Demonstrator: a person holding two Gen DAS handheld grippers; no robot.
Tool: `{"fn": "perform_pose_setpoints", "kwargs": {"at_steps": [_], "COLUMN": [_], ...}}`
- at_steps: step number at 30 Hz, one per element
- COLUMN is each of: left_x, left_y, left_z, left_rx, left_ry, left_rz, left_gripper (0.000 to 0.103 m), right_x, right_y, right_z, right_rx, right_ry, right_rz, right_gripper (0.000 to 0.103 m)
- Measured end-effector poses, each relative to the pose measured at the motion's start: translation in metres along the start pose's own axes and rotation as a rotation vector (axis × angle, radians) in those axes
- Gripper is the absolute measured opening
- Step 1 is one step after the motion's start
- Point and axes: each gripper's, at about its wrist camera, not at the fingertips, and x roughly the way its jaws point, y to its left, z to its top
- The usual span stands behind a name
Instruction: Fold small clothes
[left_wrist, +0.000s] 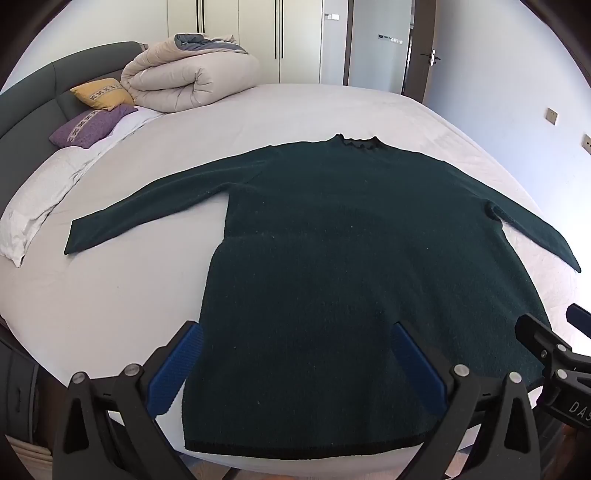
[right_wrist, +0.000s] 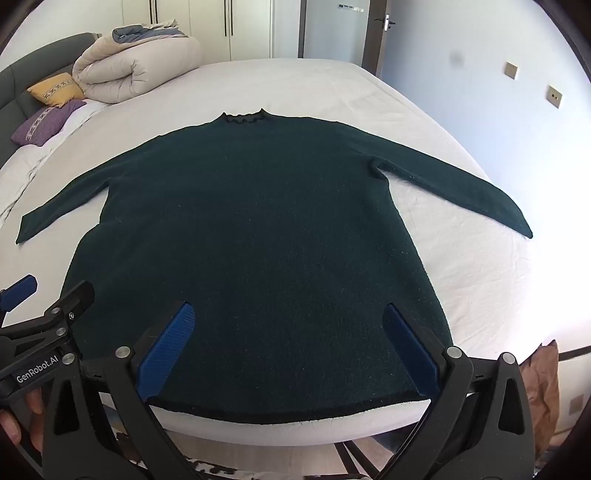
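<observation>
Lying flat across the middle of both frames, the dark green knitted sweater (left_wrist: 332, 280) had its 2 sleeves spread outward and its hem at the near edge of the white-sheeted bed (left_wrist: 314, 110), probably smoothed out so folding could start cleanly. The left hand-held gripper (left_wrist: 295, 369) hovered wide open over the hem at lower centre, gripping nothing. The right hand-held gripper (right_wrist: 288, 347) was likewise wide open and empty above the hem. A rolled beige duvet (left_wrist: 188, 81) sat upper left, well apart from the sweater.
</observation>
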Motion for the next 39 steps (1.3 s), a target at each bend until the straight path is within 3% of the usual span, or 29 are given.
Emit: {"fn": "perform_pose_setpoints", "kwargs": {"at_steps": [39], "left_x": [0.0009], "left_y": [0.0005], "left_z": [-0.0023], "left_rx": [-0.002], "left_ry": [0.009], "left_rz": [-0.002], "left_gripper": [0.103], "right_x": [0.0011], "right_y": [0.0019], "right_z": [0.0013], "right_rx": [-0.012], "right_ry": [0.003], "right_rz": [-0.016], "right_gripper": [0.103]}}
